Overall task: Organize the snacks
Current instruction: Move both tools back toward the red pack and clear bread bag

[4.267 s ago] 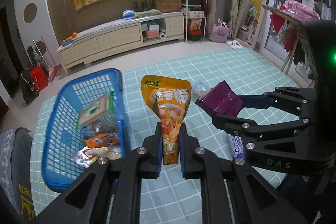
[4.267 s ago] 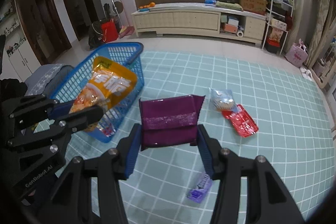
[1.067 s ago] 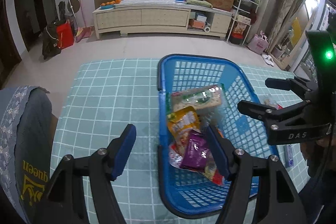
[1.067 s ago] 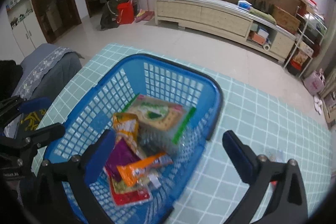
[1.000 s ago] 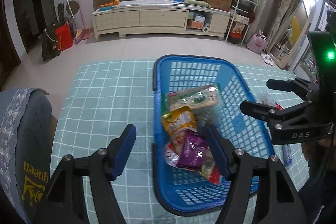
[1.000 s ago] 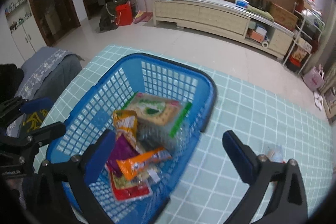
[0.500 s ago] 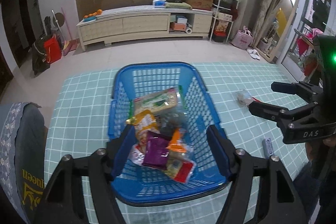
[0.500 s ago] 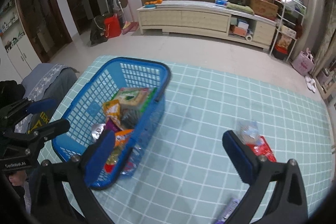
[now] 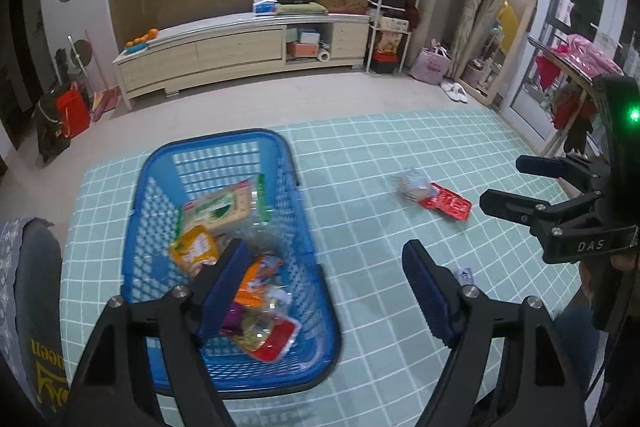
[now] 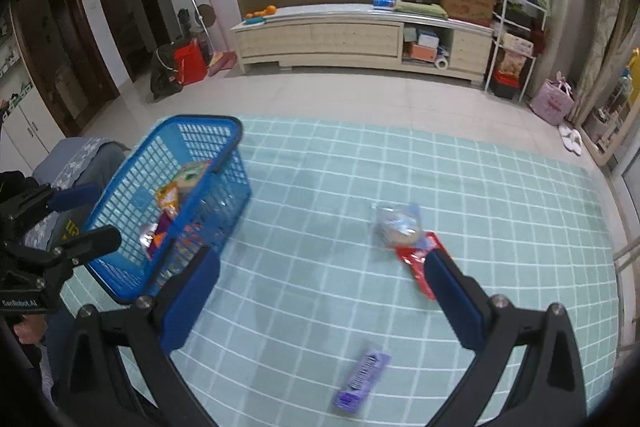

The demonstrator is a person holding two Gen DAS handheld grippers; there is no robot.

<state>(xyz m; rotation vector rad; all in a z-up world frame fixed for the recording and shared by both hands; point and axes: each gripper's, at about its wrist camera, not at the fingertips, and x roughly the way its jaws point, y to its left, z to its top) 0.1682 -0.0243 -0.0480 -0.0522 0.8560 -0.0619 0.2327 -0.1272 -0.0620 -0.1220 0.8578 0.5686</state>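
Both tongs hang released w/ nothing between the blue ribbed pads: left gripper (image 9: 324, 283), jaws just widened, over the blue plastic lattice basket (image 9: 308, 227); right gripper (image 10: 320, 285) spread over the teal grid-pattern mat (image 10: 500, 195). Basket holds crinkly snack packs, incl. a green-print cracker pack (image 9: 220, 207). On the mat, well apart from it: clear bag (image 10: 398, 227) touching glossy red packet (image 10: 416, 261), flat purple bar (image 10: 362, 381).

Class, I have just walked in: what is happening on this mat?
A person is tidying snacks into a blue basket, which already holds several packets. Both the left gripper and the right gripper are open and empty. A clear bag, a red packet and a purple bar lie on the mat.
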